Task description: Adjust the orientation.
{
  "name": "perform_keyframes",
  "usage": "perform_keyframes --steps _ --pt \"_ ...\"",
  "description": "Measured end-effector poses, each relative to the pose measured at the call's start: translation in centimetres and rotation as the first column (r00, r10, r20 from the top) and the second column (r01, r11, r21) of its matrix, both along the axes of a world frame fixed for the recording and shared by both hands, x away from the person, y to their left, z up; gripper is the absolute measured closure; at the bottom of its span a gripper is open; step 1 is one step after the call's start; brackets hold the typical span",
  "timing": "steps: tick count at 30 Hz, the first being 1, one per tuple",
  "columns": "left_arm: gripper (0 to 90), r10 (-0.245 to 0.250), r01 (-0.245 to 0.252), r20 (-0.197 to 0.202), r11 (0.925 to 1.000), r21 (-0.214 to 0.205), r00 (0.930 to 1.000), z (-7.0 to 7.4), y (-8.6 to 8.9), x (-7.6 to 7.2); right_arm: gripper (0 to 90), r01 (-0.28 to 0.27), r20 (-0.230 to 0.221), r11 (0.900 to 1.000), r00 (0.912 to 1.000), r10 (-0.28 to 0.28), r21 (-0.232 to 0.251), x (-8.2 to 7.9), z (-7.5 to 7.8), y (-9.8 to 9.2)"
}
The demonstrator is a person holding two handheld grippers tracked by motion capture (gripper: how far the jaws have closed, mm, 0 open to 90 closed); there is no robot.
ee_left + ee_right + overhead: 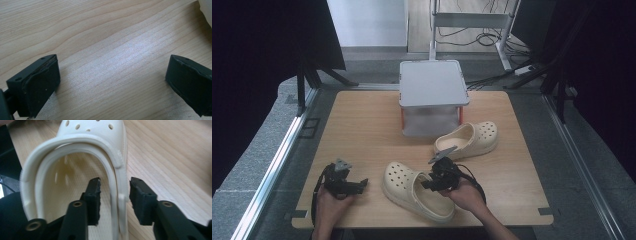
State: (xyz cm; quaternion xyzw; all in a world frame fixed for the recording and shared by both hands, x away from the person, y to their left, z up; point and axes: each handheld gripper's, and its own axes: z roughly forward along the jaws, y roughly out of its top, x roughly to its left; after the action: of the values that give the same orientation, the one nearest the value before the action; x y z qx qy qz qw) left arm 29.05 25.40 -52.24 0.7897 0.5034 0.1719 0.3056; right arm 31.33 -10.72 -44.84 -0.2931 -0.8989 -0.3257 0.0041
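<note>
the near clog (pixel 414 190) lies near the table's (pixel 362 135) front edge, light, flexible foam, likely grippy. the right gripper (pixel 115 195) straddles its side wall and strap, jaws narrow but not pressing, a sound hold. the left gripper (pixel 343 181) gapes wide, empty.

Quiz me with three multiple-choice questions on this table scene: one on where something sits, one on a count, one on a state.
1. Where is the grey lidded box?
A. far edge of the table
B. beside the left tool
C. on the floor

2. How many cream clogs are on the table?
A. one
B. two
C. three

3. How do the right tool's jaws stand?
A. shut tight, nothing between
B. apart, astride the near clog's side wall
C. clamped on the box

Answers:
1 A, it stands at the far middle.
2 B, near clog and far clog.
3 B, gaps show beside the wall.
</note>
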Motion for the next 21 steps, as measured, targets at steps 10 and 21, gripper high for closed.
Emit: perform_keyframes --steps 10,21 --pt "0.0 0.002 -0.002 0.000 1.0000 -0.001 1.0000 0.0 -0.1 0.0 31.1 0.140 0.068 0.9901 0.9878 -0.140 0.004 1.8 3.4 -4.7" --pt "0.0 0.002 -0.002 -0.001 1.0000 0.004 1.0000 0.0 -0.1 0.1 13.2 0.399 0.123 0.9160 0.9121 -0.391 -0.045 6.4 4.1 -10.9"
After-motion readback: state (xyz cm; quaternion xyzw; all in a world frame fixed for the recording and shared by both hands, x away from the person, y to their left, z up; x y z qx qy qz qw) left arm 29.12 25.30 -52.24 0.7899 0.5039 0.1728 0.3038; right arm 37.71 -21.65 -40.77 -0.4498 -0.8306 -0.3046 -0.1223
